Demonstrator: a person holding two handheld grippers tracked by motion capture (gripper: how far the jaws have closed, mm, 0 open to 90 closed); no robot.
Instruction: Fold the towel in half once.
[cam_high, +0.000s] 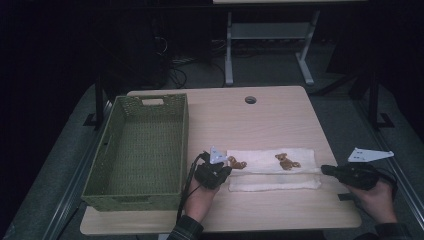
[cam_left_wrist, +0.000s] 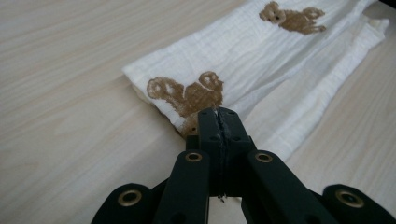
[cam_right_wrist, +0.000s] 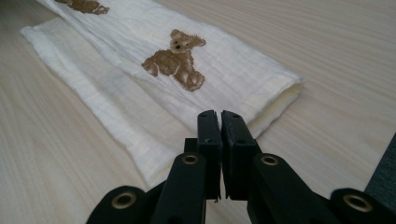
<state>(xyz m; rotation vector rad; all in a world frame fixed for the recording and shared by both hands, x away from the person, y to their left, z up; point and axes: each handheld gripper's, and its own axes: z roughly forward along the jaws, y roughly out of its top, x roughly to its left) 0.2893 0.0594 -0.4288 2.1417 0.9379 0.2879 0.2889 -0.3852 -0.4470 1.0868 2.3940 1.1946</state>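
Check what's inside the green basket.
The basket shows bare woven floor, nothing lying on it. Its near wall hides the strip of floor just behind it.

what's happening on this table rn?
A person works a folded white cloth printed with brown bears, one handheld gripper at each end. The left gripper and right gripper both have their jaws shut at the cloth's edge; whether either pinches fabric is hard to tell. The cloth lies flat on the table, beside a green woven basket.

cloth (cam_high: 272, 169) on table (cam_high: 280, 115), basket (cam_high: 140, 150) left
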